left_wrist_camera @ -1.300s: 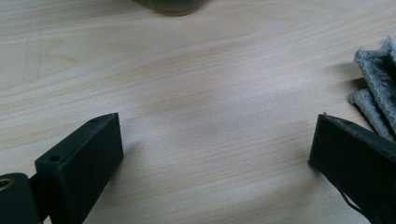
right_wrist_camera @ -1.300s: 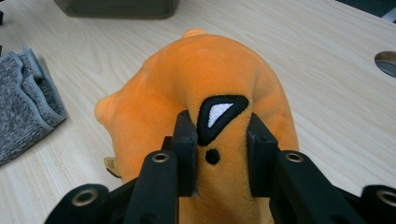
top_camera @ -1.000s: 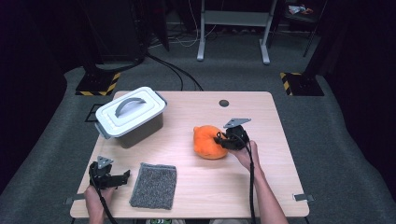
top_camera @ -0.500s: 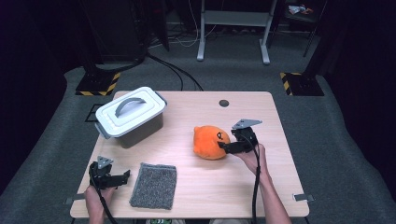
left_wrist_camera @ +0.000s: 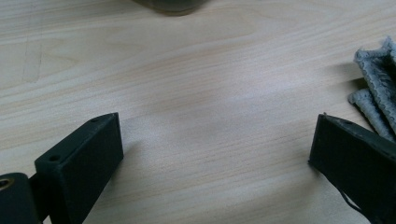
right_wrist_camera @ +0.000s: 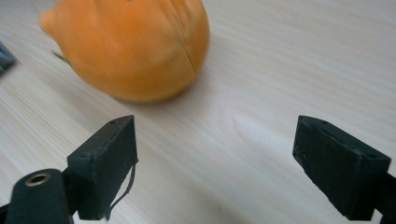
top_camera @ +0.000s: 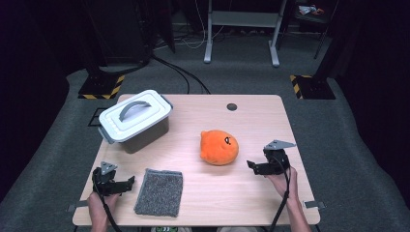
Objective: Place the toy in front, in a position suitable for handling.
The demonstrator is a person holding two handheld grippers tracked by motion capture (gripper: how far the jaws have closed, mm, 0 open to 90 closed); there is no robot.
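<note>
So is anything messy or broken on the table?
Nothing stands out. The orange plush toy sits whole on the table, the grey cloth lies flat, and the lidded box is closed with no damage I can see.

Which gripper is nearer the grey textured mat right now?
Left. The left gripper sits just beside the grey mat, at its left edge, jaws open. The right gripper is across the table, open, beside the orange plush.

The pale wood-grain worktop (top_camera: 203,203) looks smooth and matt. The round orange plush toy (top_camera: 219,147) has soft, fuzzy cloth. At lower left, the grey rectangular cloth (top_camera: 159,192) looks coarse and nubbly. The white-lidded grey plastic box (top_camera: 135,121) is smooth, faintly glossy.
</note>
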